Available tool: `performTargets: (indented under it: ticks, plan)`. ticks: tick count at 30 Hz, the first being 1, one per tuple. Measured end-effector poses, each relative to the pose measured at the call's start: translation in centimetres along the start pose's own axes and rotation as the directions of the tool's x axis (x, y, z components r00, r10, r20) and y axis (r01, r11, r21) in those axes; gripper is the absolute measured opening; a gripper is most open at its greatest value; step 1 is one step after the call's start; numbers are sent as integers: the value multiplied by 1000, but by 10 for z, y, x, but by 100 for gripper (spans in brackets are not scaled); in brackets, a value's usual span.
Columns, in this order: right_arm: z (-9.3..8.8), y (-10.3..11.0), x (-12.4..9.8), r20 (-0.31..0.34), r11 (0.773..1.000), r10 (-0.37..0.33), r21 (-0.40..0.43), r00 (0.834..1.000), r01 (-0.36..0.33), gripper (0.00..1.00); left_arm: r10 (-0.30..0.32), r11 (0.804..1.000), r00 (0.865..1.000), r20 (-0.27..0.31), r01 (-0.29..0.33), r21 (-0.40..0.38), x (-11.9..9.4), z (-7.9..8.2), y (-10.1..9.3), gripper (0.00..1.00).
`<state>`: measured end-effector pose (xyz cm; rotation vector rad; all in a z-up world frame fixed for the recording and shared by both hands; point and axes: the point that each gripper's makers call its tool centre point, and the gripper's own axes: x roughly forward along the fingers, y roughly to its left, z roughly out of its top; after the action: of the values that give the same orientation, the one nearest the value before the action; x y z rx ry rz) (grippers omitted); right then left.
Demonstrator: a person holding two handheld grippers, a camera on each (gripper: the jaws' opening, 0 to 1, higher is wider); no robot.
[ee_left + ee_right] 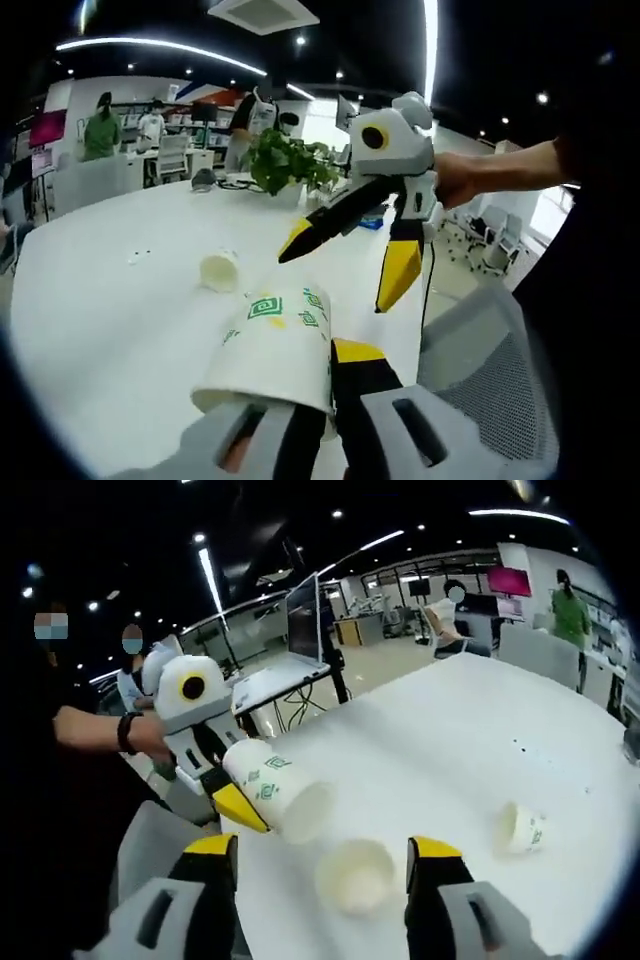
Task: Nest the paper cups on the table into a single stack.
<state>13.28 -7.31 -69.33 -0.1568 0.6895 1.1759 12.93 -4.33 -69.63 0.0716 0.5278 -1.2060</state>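
Left gripper view: the left gripper (300, 425) is clamped on a paper cup (275, 345) held above the white table (100, 310), and the right gripper (345, 265) hangs wide open, holding nothing. Two more cups lie on the table, one (355, 875) just ahead of the right jaws, another (522, 828) well apart.

Bare table (480, 730) beyond; chair (490, 370) perhaps crowding.

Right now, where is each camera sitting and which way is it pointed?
Left gripper view: rides the left gripper, facing across the white table; its jaws hold a paper cup; the person's hand holds the right gripper.
Right gripper view: rides the open right gripper, facing the table, a cup between its jaws.
Shared: held cup, table, fallen cup.
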Motion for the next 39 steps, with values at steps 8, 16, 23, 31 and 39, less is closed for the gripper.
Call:
performTargets:
  ticks: [8,16,23,31,39]
  plan:
    - [-13,10,-3,-19,1000,-23,-11,1000,23,70,-24,997,989,-143,35,72,10,-9,7,0]
    - [-27,5,-7,-35,999,-49,-25,998,49,70,-19,982,948,-318,78,173,22,-20,7,0]
    - [-37,4,-8,-28,998,-59,-4,998,58,70,-3,959,888,-461,134,251,31,-27,10,0]
    - [-48,6,-8,-43,998,-67,-16,997,66,70,21,939,838,-545,171,298,38,-27,11,0]
    - [-51,4,-10,-35,998,-68,-4,997,67,70,43,916,785,-617,216,339,41,-28,15,0]
